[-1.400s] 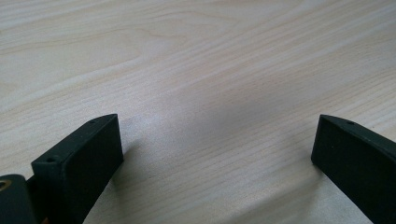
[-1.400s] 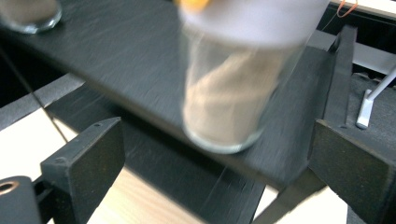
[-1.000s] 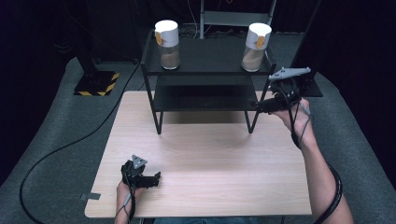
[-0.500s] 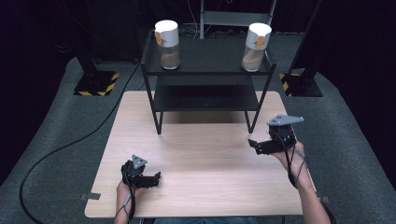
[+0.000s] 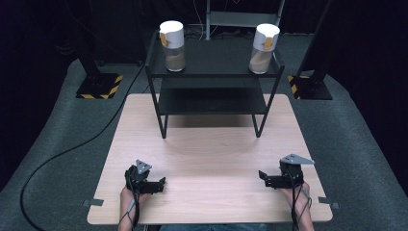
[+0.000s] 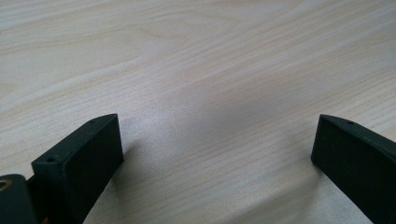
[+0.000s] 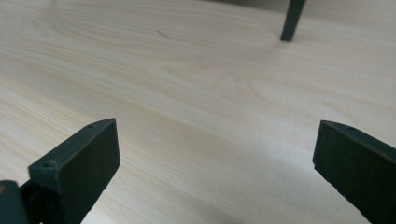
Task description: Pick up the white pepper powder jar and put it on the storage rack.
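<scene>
Taking the black two-tier shelf (image 5: pixel 214 79) at the far side of the wooden table (image 5: pixel 211 159) as the landmark, the left gripper (image 5: pixel 156 184) rests low on the table near its front edge, well short of the shelf and in front of its left legs, with its jaws pointing toward the table's middle; in the left gripper view the jaws stand wide apart with bare wood between them. On the shelf's top tier, at its left end, a jar (image 5: pixel 172 38) with a white lid and a brownish filling stands upright, its long axis vertical; it lies ahead of the left gripper, well apart from it and higher. At the shelf's right end stands a second jar (image 5: pixel 263 41) of the same kind, also upright. The right gripper (image 5: pixel 263 178) sits in front of the shelf's right legs near the table's front edge, jaws spread wide and holding nothing, pointing inward; one shelf leg (image 7: pixel 292 19) shows far off in the right gripper view. Each hand is nearer the jar on its own side, so any reach probably goes forward and upward.
</scene>
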`<state>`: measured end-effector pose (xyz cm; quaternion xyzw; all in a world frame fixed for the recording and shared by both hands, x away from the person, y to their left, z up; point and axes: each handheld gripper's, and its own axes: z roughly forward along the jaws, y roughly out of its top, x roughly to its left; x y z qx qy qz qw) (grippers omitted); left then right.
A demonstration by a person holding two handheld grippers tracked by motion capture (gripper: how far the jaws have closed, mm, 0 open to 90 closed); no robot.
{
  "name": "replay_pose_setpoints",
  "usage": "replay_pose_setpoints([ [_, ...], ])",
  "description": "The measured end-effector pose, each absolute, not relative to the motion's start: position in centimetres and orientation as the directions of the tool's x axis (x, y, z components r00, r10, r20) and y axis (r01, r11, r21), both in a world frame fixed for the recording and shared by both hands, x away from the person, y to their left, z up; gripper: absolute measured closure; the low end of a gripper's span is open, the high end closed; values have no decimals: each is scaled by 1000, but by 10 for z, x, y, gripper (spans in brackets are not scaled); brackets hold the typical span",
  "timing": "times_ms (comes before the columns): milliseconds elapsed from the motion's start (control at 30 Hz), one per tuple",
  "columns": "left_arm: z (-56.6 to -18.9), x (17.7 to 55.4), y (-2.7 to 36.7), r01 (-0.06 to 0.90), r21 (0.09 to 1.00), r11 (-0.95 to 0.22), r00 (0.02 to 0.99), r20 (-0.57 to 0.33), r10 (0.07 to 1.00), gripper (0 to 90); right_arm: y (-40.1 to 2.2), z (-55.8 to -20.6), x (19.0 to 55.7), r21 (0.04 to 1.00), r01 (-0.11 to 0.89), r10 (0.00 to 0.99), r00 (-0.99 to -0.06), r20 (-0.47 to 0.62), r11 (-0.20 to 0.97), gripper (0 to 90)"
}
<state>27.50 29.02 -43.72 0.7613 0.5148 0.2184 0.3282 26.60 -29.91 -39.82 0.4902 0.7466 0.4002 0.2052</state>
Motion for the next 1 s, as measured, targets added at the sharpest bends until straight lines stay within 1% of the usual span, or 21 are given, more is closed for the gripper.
replay_pose_setpoints([
  [133,-437,275,289,642,725,-252,371,-5,929,18,-289,-417,250,819,540,919,-393,38,197,0],
  [200,-437,274,288,641,726,-250,368,-5,930,22,-289,-425,246,828,526,918,-396,37,194,0],
  [333,-437,274,289,641,724,-254,373,-4,928,23,-283,-436,242,821,530,925,-381,10,210,0],
  [500,-437,274,288,639,726,-254,373,-4,928,25,-288,-443,246,814,546,923,-383,32,198,0],
  [667,-437,274,288,639,726,-254,373,-4,928,25,-291,-444,246,819,541,919,-392,46,190,0],
  [900,-437,274,289,639,726,-254,374,-4,927,26,-297,-445,247,821,550,922,-378,84,151,0],
  [1000,-437,274,288,639,726,-254,374,-4,927,27,-297,-445,246,824,547,924,-373,81,148,1],
])
